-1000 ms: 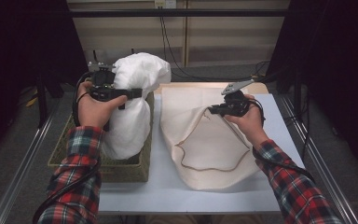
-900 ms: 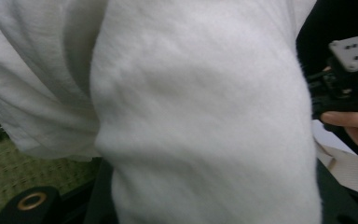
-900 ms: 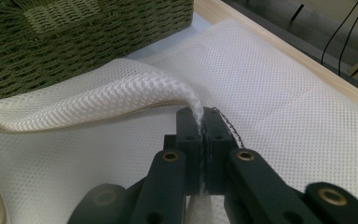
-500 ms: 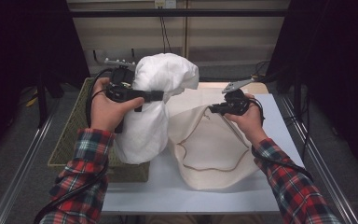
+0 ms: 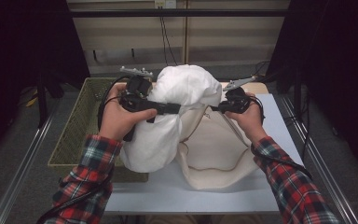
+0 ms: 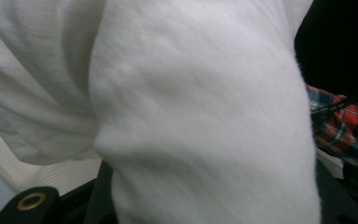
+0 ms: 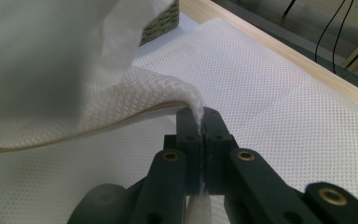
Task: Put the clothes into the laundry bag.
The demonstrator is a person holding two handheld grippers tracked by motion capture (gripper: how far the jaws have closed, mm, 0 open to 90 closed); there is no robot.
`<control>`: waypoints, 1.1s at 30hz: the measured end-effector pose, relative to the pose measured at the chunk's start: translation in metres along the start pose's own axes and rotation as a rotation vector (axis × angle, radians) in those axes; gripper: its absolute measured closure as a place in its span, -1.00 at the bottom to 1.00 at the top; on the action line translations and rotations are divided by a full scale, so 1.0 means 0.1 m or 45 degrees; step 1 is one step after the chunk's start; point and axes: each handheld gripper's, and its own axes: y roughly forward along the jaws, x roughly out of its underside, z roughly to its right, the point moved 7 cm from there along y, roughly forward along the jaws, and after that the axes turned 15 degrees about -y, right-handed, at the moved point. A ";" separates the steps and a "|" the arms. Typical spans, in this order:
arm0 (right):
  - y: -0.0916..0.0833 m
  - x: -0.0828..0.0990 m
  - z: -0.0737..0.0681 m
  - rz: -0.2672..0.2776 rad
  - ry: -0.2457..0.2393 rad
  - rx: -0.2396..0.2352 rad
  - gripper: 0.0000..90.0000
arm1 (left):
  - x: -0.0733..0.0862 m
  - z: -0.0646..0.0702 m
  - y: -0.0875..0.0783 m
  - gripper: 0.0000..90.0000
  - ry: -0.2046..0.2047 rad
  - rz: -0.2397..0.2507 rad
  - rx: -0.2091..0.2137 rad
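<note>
Jaws clamped on white bundle and mesh bag, hands raised

A white table is standing in the middle of a dim room, with a pale wooden strip running along its far edge. Metal rails are flanking it on both sides over a grey floor. Behind it, a light panelled wall is catching the light, and black cables are hanging down it. Darkness is closing in at the left and right.
</note>
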 end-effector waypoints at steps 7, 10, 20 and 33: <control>-0.01 -0.01 0.04 -0.003 0.005 0.006 0.95 | 0.05 0.10 0.01 0.24 0.021 -0.017 0.064; -0.01 0.01 0.07 -0.004 0.021 0.006 0.95 | 0.06 0.22 -0.01 0.24 0.021 -0.025 0.133; 0.02 0.10 0.07 0.008 0.065 -0.005 0.95 | 0.08 0.51 0.06 0.24 0.030 -0.061 0.319; -0.05 0.07 0.13 0.046 0.089 0.000 0.95 | 0.48 0.38 0.49 0.23 0.036 -0.287 0.263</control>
